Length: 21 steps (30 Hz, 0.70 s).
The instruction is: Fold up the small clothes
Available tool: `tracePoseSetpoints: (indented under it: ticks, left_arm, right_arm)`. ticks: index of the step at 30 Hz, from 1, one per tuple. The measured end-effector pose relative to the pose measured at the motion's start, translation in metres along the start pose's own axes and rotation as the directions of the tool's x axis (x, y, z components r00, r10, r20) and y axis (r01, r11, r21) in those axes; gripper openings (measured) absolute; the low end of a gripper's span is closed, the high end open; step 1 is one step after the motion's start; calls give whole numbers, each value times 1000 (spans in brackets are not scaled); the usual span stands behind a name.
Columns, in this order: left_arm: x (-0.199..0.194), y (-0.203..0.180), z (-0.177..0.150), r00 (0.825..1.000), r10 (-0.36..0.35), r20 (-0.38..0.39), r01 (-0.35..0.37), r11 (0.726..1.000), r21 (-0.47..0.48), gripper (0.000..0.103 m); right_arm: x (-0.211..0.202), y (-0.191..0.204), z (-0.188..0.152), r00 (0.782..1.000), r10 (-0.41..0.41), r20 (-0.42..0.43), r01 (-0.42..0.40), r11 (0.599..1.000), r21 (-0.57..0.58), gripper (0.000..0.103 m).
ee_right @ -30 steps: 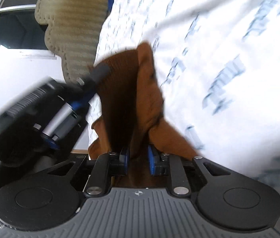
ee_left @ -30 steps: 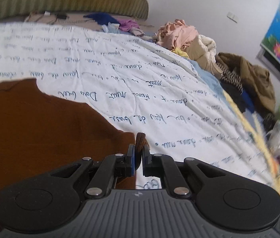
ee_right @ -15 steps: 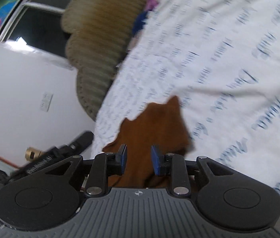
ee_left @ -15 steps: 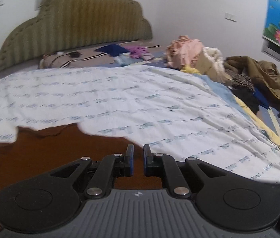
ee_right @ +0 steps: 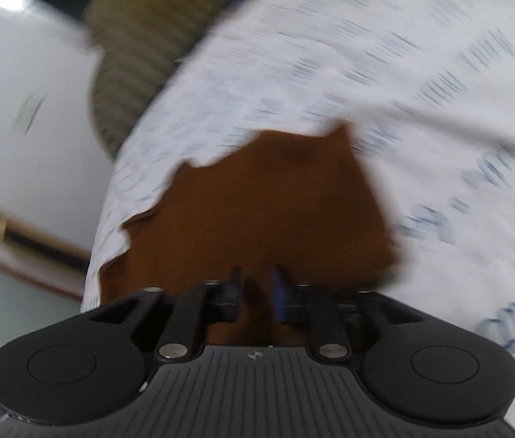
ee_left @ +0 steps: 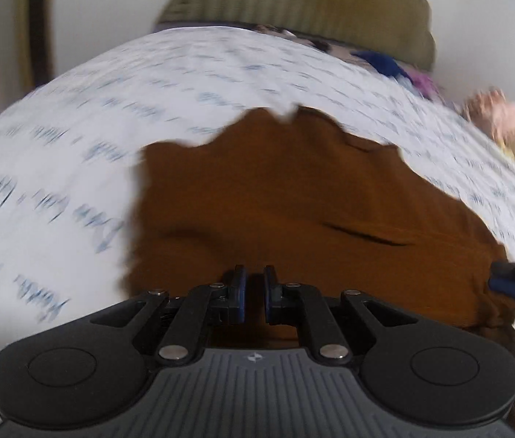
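Your left claw is pressed together, holding nothing; the brown garment lies flat on the bed ahead, long axis crosswise. Your right claw is closing, cloth between; blur hides contact.

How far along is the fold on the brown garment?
Early. Done: the brown garment lies spread on the script-printed bedspread, edges uneven. In hand: the left gripper is shut, the right gripper's jaws closing, both low over its near edge. Left: all visible folds, then the clothes heap.
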State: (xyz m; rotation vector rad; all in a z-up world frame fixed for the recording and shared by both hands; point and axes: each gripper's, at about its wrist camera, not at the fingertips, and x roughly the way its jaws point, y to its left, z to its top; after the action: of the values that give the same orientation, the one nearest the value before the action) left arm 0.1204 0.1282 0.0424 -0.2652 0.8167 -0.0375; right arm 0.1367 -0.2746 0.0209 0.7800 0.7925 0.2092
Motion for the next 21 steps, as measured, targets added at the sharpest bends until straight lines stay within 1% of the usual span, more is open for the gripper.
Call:
tracePoseSetpoints:
  ticks: [2, 4, 6, 8, 10, 11, 13, 15, 16, 17, 19, 20, 21]
  left_arm:
    - [-6, 22, -8, 998, -48, 32, 51, 996, -78, 9]
    - [-10, 34, -16, 996, -61, 60, 69, 988, -137, 9]
    - [-12, 40, -21, 994, -79, 81, 93, 980, -177, 9]
    - [-11, 44, -23, 991, -91, 94, 109, 974, -200, 9]
    - [-10, 44, -23, 990, -101, 101, 120, 972, -203, 9]
    - [-11, 45, -24, 989, -106, 104, 126, 970, -209, 9]
    - [-10, 46, -25, 986, -115, 117, 138, 968, -211, 9]
    - [-10, 49, -30, 983, -126, 137, 154, 962, -225, 9]
    - [-10, 50, -33, 980, -130, 150, 163, 959, -232, 9]
    - [-9, 51, -36, 977, -133, 166, 170, 957, -235, 9]
    - [-8, 53, -41, 972, -139, 192, 185, 950, -250, 9]
    - [-8, 56, -42, 969, -144, 200, 194, 945, -263, 9]
    - [-11, 58, -46, 967, -149, 206, 204, 940, -274, 9]
  right_arm:
    - [11, 42, -9, 995, 84, -53, -89, 991, -101, 28]
    - [36, 89, -18, 977, 156, -145, -181, 967, -182, 28]
    - [71, 134, -27, 954, 187, -233, -242, 942, -234, 28]
    - [110, 175, -35, 933, 191, -304, -276, 924, -266, 28]
    - [150, 209, -44, 920, 156, -359, -272, 914, -302, 28]
    - [170, 223, -48, 915, 115, -386, -255, 907, -335, 28]
    - [198, 243, -57, 920, 11, -393, -185, 894, -408, 28]
    - [220, 252, -68, 919, -125, -374, -96, 850, -518, 27]
    - [232, 254, -71, 916, -156, -370, -73, 842, -535, 25]
    - [236, 254, -74, 921, -143, -361, -85, 833, -547, 23]
    - [246, 267, -75, 930, -167, -328, -69, 797, -600, 24]
    - [252, 274, -75, 930, -179, -321, -60, 787, -614, 26]
    - [257, 279, -74, 932, -188, -311, -52, 778, -626, 25]
